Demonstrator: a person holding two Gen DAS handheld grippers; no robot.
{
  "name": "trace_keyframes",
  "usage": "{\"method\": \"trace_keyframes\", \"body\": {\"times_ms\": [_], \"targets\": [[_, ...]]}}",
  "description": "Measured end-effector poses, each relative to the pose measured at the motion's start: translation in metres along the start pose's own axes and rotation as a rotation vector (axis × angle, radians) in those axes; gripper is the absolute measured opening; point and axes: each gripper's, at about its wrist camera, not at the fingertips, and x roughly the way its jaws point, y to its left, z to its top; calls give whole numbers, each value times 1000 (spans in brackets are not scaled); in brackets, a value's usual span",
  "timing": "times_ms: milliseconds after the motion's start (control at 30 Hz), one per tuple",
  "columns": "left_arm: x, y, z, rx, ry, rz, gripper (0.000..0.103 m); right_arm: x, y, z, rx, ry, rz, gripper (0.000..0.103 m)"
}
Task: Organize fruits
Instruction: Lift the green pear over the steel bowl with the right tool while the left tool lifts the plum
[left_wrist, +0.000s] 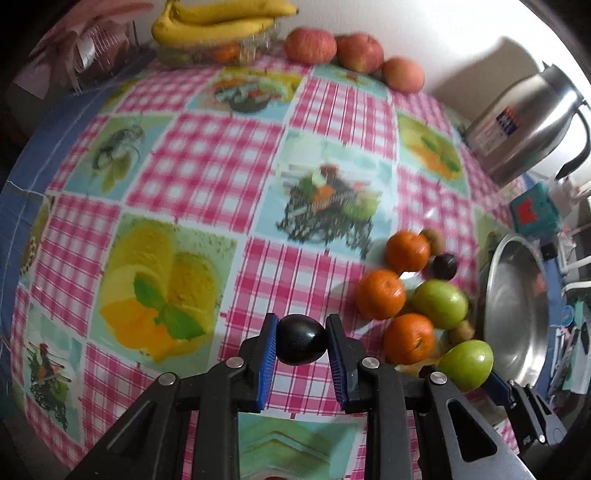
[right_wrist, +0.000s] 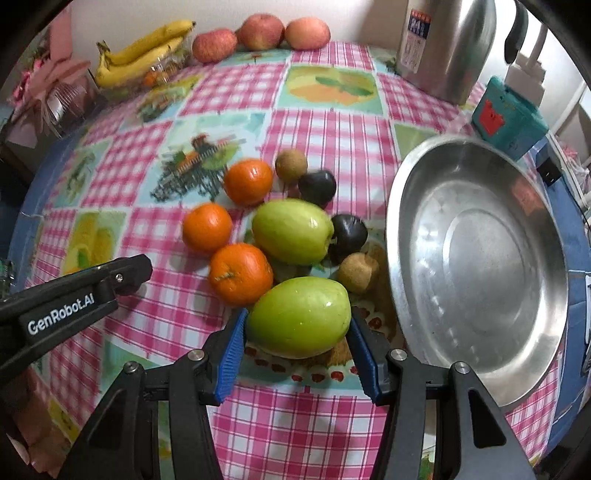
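In the left wrist view my left gripper (left_wrist: 301, 345) is shut on a small dark plum (left_wrist: 300, 341), held a little above the checked tablecloth. To its right lies the fruit pile: three oranges (left_wrist: 380, 293), a green fruit (left_wrist: 439, 302), another plum (left_wrist: 445, 266) and kiwis. In the right wrist view my right gripper (right_wrist: 299, 332) is shut on a large green fruit (right_wrist: 299, 317) at the near edge of that pile, both blue pads against its sides. A second green fruit (right_wrist: 291, 230), two plums (right_wrist: 349, 234), two kiwis (right_wrist: 358, 273) and the oranges (right_wrist: 240, 273) lie just beyond.
A wide steel bowl (right_wrist: 480, 266) stands right of the pile, nothing in it. Bananas (right_wrist: 144, 51) on a glass dish and three red apples (right_wrist: 260, 31) line the far edge. A steel jug (right_wrist: 443, 48) and a teal box (right_wrist: 508, 118) stand at the back right.
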Motion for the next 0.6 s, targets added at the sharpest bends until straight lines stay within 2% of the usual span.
{"method": "trace_keyframes", "body": {"times_ms": [167, 333, 600], "targets": [[-27, -3, 6, 10, -69, -14, 28, -29, -2, 5, -5, -74, 12, 55], [-37, -10, 11, 13, -107, -14, 28, -51, -2, 8, -1, -137, 20, 55], [-43, -16, 8, 12, -127, -12, 28, -59, -7, 9, 30, -153, 32, 55]]}}
